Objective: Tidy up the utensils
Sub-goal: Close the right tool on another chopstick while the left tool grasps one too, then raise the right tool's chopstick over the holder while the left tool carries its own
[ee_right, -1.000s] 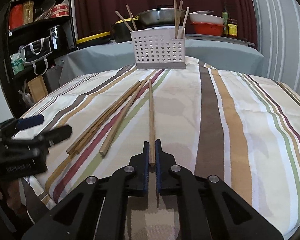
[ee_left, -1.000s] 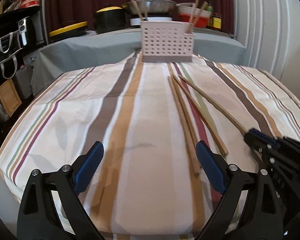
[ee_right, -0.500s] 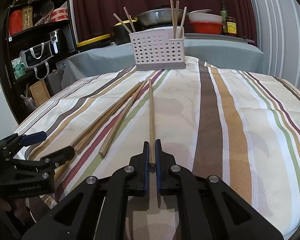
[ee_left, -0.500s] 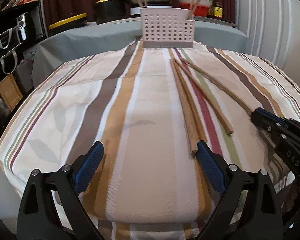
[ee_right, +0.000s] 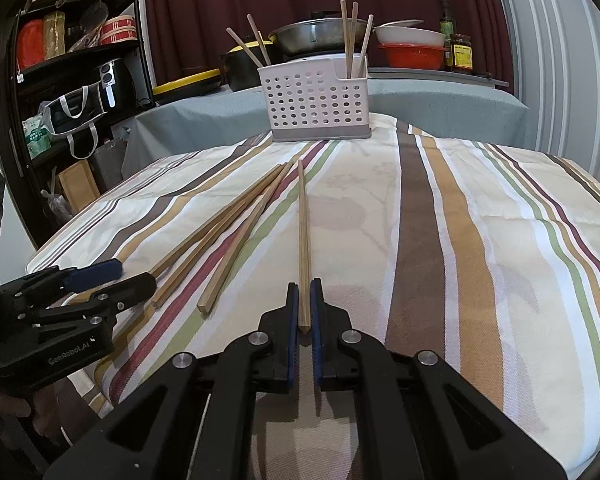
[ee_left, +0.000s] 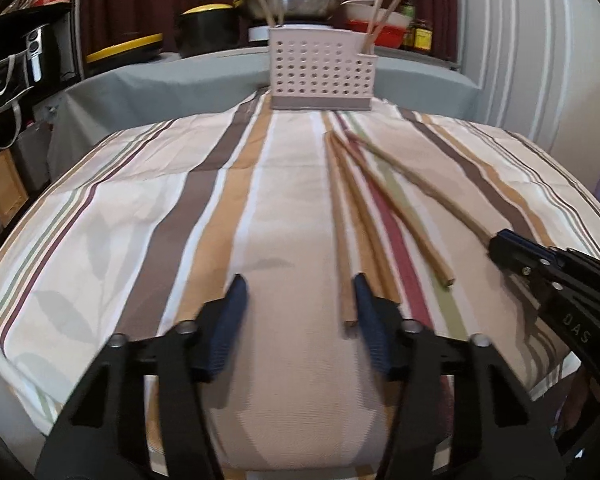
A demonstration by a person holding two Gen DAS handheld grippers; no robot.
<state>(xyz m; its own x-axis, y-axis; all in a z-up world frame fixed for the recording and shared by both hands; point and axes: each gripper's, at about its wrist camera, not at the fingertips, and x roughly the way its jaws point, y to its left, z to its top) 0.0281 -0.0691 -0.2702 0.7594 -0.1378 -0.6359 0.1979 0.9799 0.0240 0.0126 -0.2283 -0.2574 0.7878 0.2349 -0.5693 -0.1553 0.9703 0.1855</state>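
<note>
My left gripper (ee_left: 298, 294) is open and low over the striped tablecloth (ee_left: 140, 240). The near end of the leftmost loose chopstick (ee_left: 340, 220) lies just inside its right finger (ee_left: 370, 320). Two more loose chopsticks (ee_left: 400, 216) lie to the right of it. My right gripper (ee_right: 304, 296) is shut on the near end of a fourth chopstick (ee_right: 302, 228), which points toward the white perforated utensil holder (ee_right: 314, 100). That holder (ee_left: 322, 72) stands at the far table edge with several chopsticks upright in it. The right gripper (ee_left: 500, 246) also shows at the right of the left wrist view.
Behind the holder, a grey-covered counter (ee_right: 440, 108) carries pots, bowls (ee_right: 414, 46) and jars. A black shelf (ee_right: 72, 60) with bags and boxes stands at the left. White cabinet doors (ee_left: 540, 40) are at the right. The tablecloth drops off at the near edge.
My left gripper has moved forward to the near ends of the loose chopsticks and its jaws have narrowed. The right gripper stays shut on its chopstick in about the same place.
</note>
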